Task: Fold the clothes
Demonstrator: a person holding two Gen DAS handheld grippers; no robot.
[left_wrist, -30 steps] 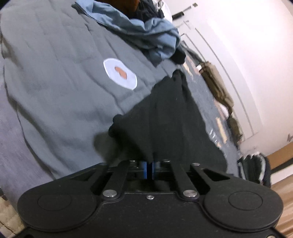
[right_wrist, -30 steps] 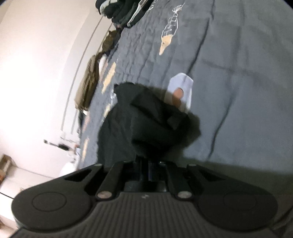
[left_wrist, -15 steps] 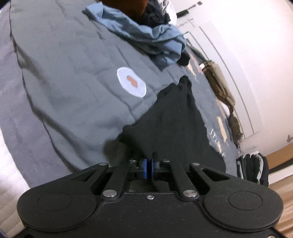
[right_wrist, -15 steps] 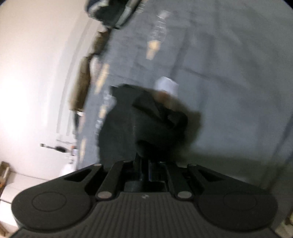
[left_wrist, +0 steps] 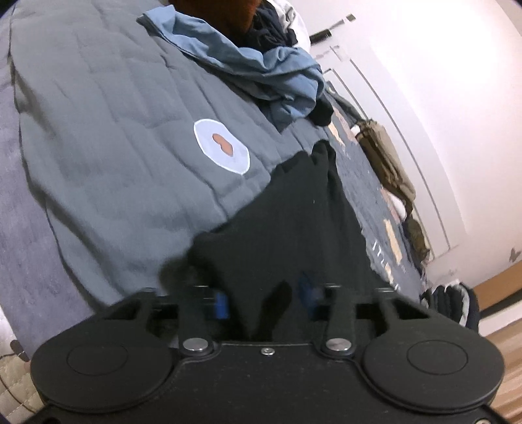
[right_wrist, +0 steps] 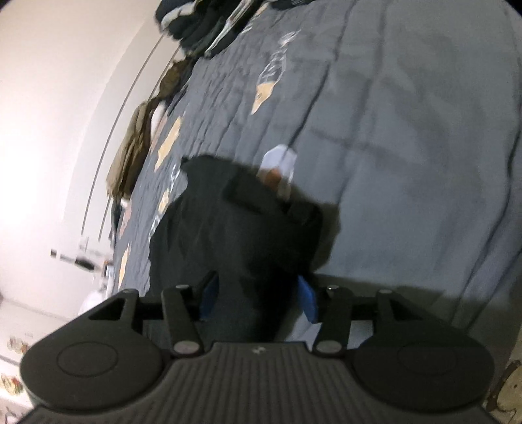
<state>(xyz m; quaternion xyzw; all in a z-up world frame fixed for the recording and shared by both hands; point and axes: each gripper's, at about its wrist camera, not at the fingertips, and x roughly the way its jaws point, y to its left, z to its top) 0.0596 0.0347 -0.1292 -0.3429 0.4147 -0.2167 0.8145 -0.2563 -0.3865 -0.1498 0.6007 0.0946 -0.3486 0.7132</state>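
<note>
A black garment (left_wrist: 293, 221) lies in a folded heap on the grey quilt (left_wrist: 114, 146) of a bed. My left gripper (left_wrist: 266, 300) sits at its near edge. Its jaws are opening, and the blue pads (left_wrist: 222, 305) stand apart with loose black cloth between them. In the right wrist view the same black garment (right_wrist: 235, 228) lies rumpled with a fold on top. My right gripper (right_wrist: 257, 296) is at its near end, jaws opening, blue pads (right_wrist: 306, 300) wide apart on either side of the cloth and not pressing it.
A crumpled blue garment (left_wrist: 277, 75) and a dark pile (left_wrist: 270, 29) lie at the far end of the bed. A white round patch (left_wrist: 222, 150) marks the quilt beside the black garment. Olive clothing (left_wrist: 388, 163) lies by the wall. A dark clothes pile (right_wrist: 202, 29) sits far off.
Both grippers were shut on the black garment's near edge; now both sets of jaws stand apart and the cloth has been let go. The garment rests in about the same place.
</note>
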